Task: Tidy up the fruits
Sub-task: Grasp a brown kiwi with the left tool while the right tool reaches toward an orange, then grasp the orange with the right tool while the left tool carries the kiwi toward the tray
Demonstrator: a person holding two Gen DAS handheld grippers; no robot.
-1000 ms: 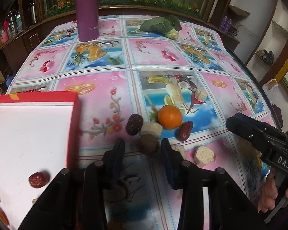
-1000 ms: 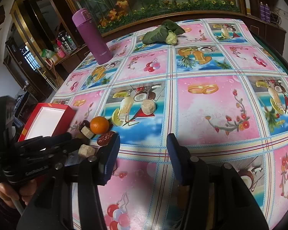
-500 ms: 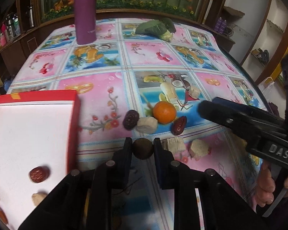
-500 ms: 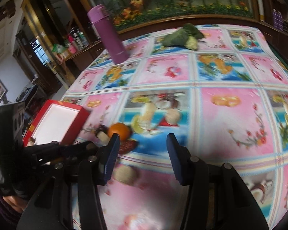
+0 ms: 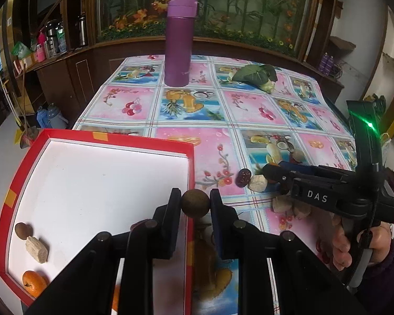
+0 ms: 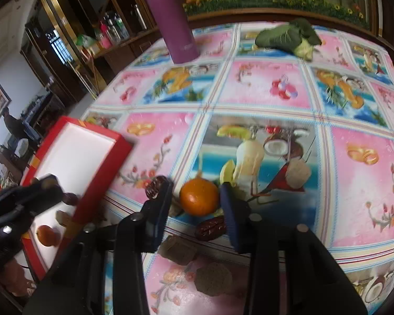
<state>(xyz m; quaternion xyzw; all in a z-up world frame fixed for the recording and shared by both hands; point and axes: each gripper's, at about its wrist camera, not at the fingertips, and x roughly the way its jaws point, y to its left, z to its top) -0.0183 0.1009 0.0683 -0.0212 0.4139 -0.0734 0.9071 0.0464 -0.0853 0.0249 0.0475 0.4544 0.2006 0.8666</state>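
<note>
A: Brown, round fruit (image 5: 195, 204) is clamped between our left gripper (image 5: 194, 204) fingers, held above the right rim of the red box (image 5: 99, 141) at the tabletop's left edge. We judge this the carry step; next, shift left over the white floor and release.

B: Noted. Our right gripper (image 6: 195, 199) stands apart, jaws straddling the orange (image 6: 198, 197) without touching it, dates (image 6: 210, 227) just beside. Its next move calls for a close, we think.

A: Farther back, a purple flask (image 5: 178, 42) stands near the far edge.
</note>
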